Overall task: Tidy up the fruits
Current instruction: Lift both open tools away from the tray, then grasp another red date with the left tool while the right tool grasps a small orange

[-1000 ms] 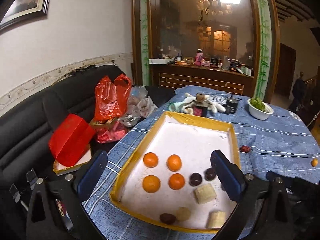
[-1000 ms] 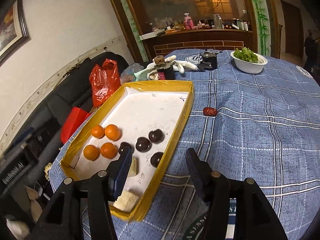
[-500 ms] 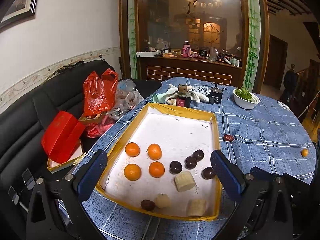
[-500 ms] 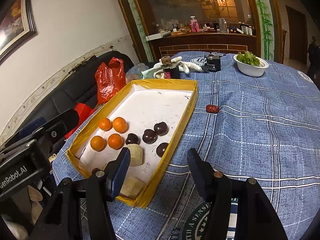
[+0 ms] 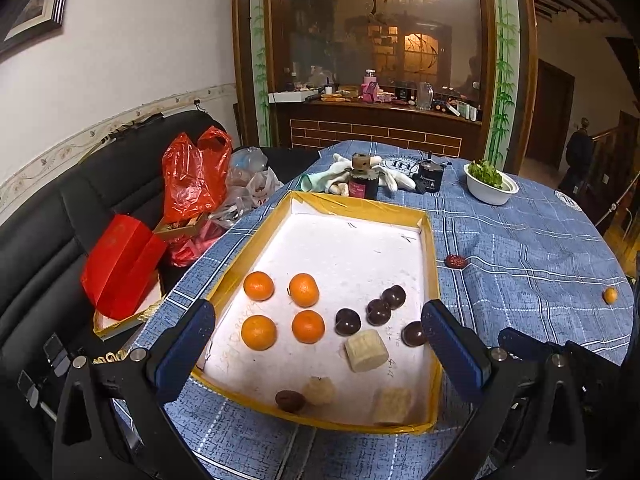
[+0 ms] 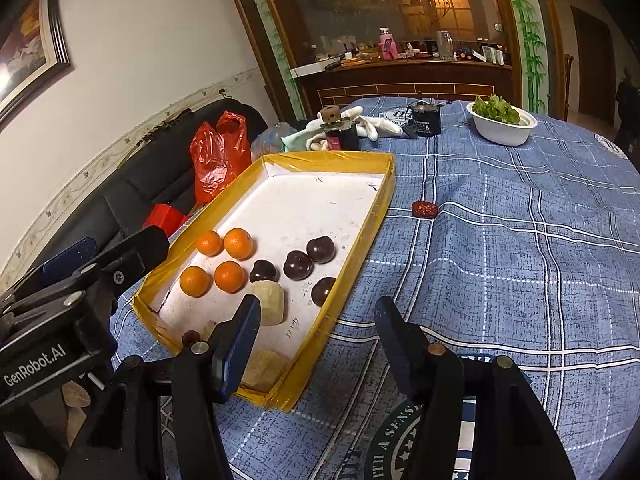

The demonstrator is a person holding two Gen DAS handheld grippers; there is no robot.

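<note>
A yellow tray (image 5: 431, 248) with a white floor sits on the blue checked cloth (image 6: 520, 264). Inside it, four oranges (image 5: 282, 309) make a little square at 9 o'clock. Four dark round fruits (image 5: 378, 312) sit just beside them toward 3 o'clock. Three pale chunks (image 5: 366, 350) and one small brown fruit (image 5: 290, 400) lie near the tray's 6 o'clock edge.

A red date (image 5: 456, 261) lies on the cloth just outside the tray at 3 o'clock. A tiny orange fruit (image 5: 609, 295) sits well apart, far out at 3 o'clock.

The left claw (image 5: 318, 344) hangs over the near end of the tray, wide apart and holding nothing. The right claw (image 6: 316, 344) is spread apart too, empty, over the tray's near right corner. A white bowl (image 6: 505, 132) of greens stands at 1 o'clock.
</note>
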